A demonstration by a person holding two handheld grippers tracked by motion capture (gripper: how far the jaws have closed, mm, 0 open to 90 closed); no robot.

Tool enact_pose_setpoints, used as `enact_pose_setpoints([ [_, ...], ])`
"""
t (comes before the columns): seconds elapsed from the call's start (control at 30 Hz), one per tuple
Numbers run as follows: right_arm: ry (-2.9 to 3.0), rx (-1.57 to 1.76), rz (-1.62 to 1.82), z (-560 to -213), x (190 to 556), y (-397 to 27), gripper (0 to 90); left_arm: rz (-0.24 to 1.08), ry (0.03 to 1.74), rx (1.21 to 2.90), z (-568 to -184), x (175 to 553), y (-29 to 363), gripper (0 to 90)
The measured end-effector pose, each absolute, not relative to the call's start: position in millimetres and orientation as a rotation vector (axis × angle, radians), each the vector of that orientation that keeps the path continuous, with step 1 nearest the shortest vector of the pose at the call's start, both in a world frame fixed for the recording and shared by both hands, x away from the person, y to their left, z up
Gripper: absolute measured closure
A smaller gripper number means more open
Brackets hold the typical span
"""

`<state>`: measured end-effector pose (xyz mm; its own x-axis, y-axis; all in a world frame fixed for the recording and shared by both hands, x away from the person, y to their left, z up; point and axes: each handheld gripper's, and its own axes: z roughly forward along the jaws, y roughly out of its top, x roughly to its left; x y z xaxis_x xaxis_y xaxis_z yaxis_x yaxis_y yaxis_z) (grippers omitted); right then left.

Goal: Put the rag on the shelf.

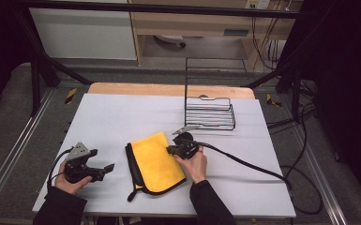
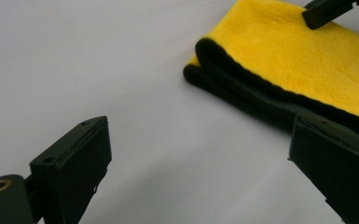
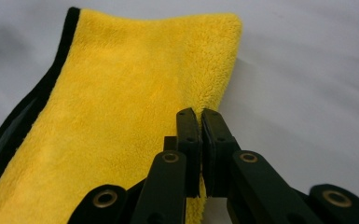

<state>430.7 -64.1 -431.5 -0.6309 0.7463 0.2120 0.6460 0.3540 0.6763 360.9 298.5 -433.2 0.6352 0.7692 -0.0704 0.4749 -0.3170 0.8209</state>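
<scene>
A folded yellow cloth with black trim lies on the white table, near its front middle. My right gripper is at the cloth's right edge. In the right gripper view its jaws are pressed together on that edge of the cloth, with yellow pile showing between them. My left gripper rests low over the table to the left of the cloth, apart from it. Its jaws stand wide open with nothing between them, facing the cloth's black-trimmed corner.
A black wire rack stands at the back right of the table, just behind my right gripper. The right gripper's black cable trails across the table to the right edge. Bare white surface lies left of and behind the cloth.
</scene>
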Motion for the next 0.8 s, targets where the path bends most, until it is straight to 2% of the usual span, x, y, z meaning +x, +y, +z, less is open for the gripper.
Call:
enact_pose_setpoints([
  [0.17,2.383,1.38,1.091,-433.8,413.9,-88.2,87.0,0.42,0.973,1.979,-433.3,360.9,295.6,4.8],
  [0.37,2.338,1.383,1.106,-442.1,403.5,-95.5,84.7,0.411,0.967,2.001,-433.2,361.6,290.0,4.2],
  [0.43,2.339,1.336,1.141,-444.9,405.3,-100.0,75.6,0.406,0.967,2.003,-433.3,362.1,288.3,4.1],
  [0.47,2.339,1.336,1.141,-444.9,405.3,-100.0,75.6,0.401,0.97,2.004,-433.2,362.3,287.5,4.1],
  [0.5,2.339,1.326,1.157,-444.6,405.7,-102.6,71.1,0.398,0.972,2.001,-433.2,362.6,286.7,4.1],
  [0.53,2.334,1.286,1.202,-443.5,405.7,-108.9,61.8,0.397,0.972,2.002,-433.0,362.9,286.1,4.1],
  [0.7,2.333,1.218,1.274,-441.2,404.6,-128.1,40.9,0.393,0.97,2.018,-432.2,364.8,281.6,4.1],
  [0.73,2.333,1.218,1.274,-441.2,404.6,-128.1,40.9,0.394,0.971,2.019,-432.1,365.2,280.0,4.1],
  [0.8,2.347,1.188,1.272,-440.5,403.5,-138.4,31.3,0.392,0.967,2.033,-431.6,365.9,277.2,3.9],
])
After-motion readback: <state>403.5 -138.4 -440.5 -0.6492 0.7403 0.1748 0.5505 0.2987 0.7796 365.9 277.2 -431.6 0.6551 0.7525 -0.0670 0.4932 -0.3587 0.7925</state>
